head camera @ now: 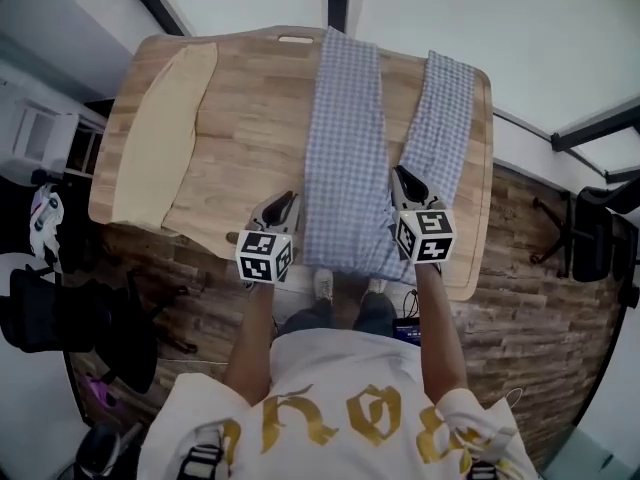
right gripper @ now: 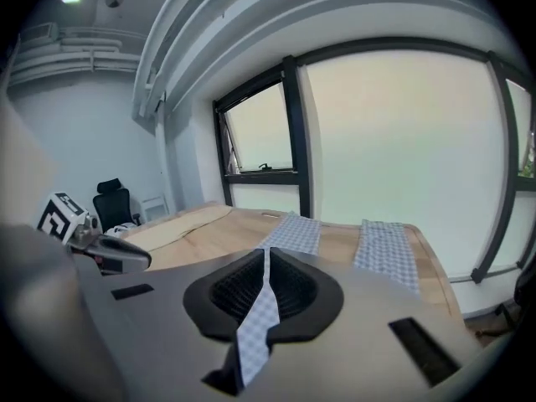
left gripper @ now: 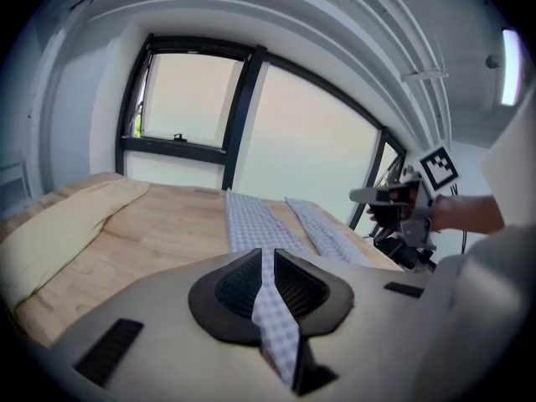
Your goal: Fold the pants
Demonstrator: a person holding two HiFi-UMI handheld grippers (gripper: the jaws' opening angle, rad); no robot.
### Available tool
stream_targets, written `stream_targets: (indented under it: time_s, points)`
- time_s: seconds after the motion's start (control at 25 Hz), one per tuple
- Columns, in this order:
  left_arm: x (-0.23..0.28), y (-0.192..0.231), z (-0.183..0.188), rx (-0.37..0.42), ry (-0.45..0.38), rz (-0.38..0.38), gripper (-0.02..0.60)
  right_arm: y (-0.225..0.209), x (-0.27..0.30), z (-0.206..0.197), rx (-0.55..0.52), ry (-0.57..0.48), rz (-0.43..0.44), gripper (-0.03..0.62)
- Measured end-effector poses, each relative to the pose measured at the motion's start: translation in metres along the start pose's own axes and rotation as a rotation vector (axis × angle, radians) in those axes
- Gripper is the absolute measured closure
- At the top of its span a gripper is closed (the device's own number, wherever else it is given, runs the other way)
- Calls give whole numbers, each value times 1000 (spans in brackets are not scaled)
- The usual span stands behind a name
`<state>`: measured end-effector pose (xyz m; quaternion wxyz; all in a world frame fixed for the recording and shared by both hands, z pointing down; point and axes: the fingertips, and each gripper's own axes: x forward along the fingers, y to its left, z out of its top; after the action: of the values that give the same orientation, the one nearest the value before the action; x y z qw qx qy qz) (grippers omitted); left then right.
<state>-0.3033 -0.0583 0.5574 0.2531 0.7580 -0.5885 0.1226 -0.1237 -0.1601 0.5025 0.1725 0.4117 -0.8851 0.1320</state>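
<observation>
At the far left of the pale wooden table (head camera: 250,158) lay a long beige cloth (head camera: 160,133), well apart from the work. To its right, near the table's front edge, the left hand-held gripper (head camera: 288,202) was closed tight. It had a thin strip of checked fabric pinched between its pads at the left corner of the waist.

The blue-and-white checked pants (head camera: 345,138) lay flat on the right half of the table. Their waist was at the front edge nearest the person. The two legs ran toward the table's far edge, slightly splayed, with bare wood showing between them.

At the right corner of the waist, the right hand-held gripper (head camera: 402,176) was likewise shut, with the same checked cloth clamped between its jaws.

The pants looked like thin woven cloth: light, soft and quite limp, with no stiffness to keep a shape. They would likely sag between the two grips and drape wherever they were let down. They seemed in no way fragile. A single thin layer could creep out of the pads under a hard pull, though, so the doubled waistband was probably the surest place to hold. The two waist corners seemed well chosen, since holding them apart would keep the edge taut. The legs would probably drag easily over the smooth wood and might bunch or skew.
</observation>
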Motion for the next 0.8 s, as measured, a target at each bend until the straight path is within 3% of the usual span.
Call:
stream_targets:
  time_s: [0.28, 0.48, 0.64, 0.8]
  points:
    - [2, 3, -58, -100, 128, 93, 534, 22, 83, 2, -117, 104, 171, 571]
    - [7, 0, -87, -180, 193, 164, 534, 12, 138, -36, -183, 292, 242, 493]
    - [12, -1, -98, -195, 221, 189, 532, 16, 173, -42, -234, 356, 312, 450]
    - [14, -10, -110, -221, 257, 168, 441, 29, 209, -41, -248, 390, 338, 418]
